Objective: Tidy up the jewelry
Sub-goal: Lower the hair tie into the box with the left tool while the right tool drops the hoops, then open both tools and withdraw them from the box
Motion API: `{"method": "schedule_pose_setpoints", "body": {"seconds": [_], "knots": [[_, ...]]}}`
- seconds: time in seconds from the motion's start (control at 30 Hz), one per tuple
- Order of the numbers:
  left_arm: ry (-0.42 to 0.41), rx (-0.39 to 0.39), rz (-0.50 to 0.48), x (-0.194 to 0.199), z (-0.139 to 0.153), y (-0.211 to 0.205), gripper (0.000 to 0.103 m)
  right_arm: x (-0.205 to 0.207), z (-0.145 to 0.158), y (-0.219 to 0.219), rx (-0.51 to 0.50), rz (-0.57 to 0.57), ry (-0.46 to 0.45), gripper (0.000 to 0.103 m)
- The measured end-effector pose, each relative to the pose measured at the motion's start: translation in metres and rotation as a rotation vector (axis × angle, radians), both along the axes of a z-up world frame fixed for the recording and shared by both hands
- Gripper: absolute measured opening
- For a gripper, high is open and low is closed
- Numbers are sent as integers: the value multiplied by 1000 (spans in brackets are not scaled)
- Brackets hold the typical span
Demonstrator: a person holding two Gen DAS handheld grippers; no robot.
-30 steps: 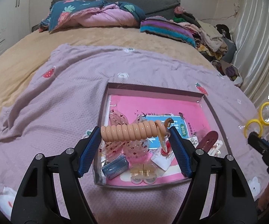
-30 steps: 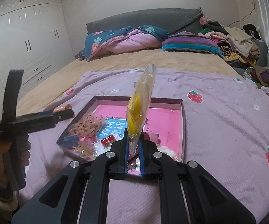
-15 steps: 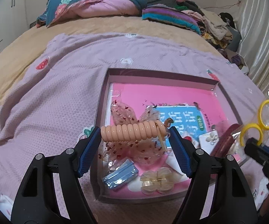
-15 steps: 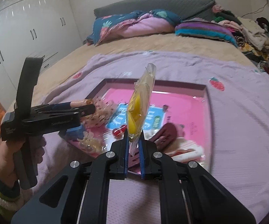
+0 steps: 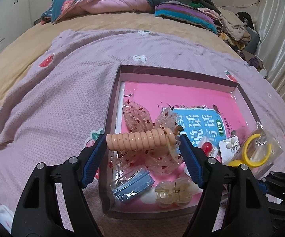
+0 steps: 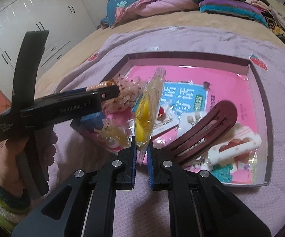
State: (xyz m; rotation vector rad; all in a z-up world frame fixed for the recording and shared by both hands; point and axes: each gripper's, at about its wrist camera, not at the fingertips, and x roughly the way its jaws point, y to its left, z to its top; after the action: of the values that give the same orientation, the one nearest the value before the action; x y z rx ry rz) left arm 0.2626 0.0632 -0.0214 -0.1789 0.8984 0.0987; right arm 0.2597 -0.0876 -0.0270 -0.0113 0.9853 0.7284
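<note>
My left gripper (image 5: 142, 138) is shut on a peach spiral hair tie (image 5: 138, 142), stretched crosswise between its blue pads just above the near left part of the shallow box (image 5: 174, 72). From the right wrist view the left gripper (image 6: 110, 89) and a hand (image 6: 13, 158) show side-on at the left. My right gripper (image 6: 142, 146) holds the lower edge of a clear bag of yellow rings (image 6: 148, 106), upright over the box's near edge. Its jaws are starting to open, and the bag still stands between the pads. The bag (image 5: 255, 150) also shows at the right of the left wrist view.
On the pink book in the box lie sequined pink bows (image 5: 136, 114), a blue packet (image 5: 132, 185), a clear claw clip (image 5: 172, 193), an earring card (image 5: 231, 146), a dark red hair clip (image 6: 207, 126) and a white clip (image 6: 235, 146). The box rests on a lilac blanket (image 5: 53, 102); bedding is piled behind.
Both grippers have sunk towards the box and tilted further down. The right one has carried the bag in over the box's near edge. The left still holds the hair tie.
</note>
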Motion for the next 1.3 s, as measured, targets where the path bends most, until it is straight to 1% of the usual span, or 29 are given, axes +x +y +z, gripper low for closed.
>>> {"method": "schedule_pose_setpoints", "body": {"seconds": [0.1, 0.13, 0.27, 0.3, 0.4, 0.47, 0.53, 0.6, 0.63, 0.7, 0.73, 0.8, 0.97, 1.03, 1.13, 1.3], "knots": [[4, 1, -1, -1, 0, -1, 68, 0, 0, -4, -5, -12, 8, 12], [6, 0, -2, -1, 0, -1, 68, 0, -1, -7, -6, -21, 16, 15], [1, 2, -11, -4, 3, -4, 70, -3, 3, -18, -1, -48, 12, 31], [-1, 2, -14, -4, 4, -5, 73, -4, 5, -20, 0, -55, 6, 35], [-14, 4, -20, -9, 10, -8, 76, -9, 13, -31, 10, -80, -16, 41], [-29, 1, -24, -14, 17, -10, 80, -15, 20, -39, 10, -94, -39, 45], [-47, 1, -26, -19, 25, -12, 82, -21, 26, -45, 1, -107, -68, 54], [-67, 0, -28, -25, 33, -14, 86, -28, 34, -53, -4, -132, -109, 68], [-76, 0, -30, -28, 37, -15, 88, -32, 38, -56, -2, -141, -124, 70], [-102, -1, -37, -37, 49, -19, 92, -40, 45, -63, -4, -161, -152, 79], [-116, 0, -39, -42, 55, -21, 93, -43, 48, -66, -5, -170, -165, 81], [-139, 2, -42, -53, 65, -24, 93, -52, 55, -73, -4, -187, -197, 87], [-190, 14, -43, -81, 86, -35, 93, -76, 68, -86, -10, -212, -263, 94], [-203, 13, -39, -95, 89, -37, 93, -85, 71, -91, -19, -227, -282, 97], [-202, 11, -38, -112, 86, -41, 93, -99, 73, -98, -19, -242, -309, 98], [-190, 16, -41, -137, 74, -48, 93, -121, 69, -107, -20, -268, -355, 99]]}}
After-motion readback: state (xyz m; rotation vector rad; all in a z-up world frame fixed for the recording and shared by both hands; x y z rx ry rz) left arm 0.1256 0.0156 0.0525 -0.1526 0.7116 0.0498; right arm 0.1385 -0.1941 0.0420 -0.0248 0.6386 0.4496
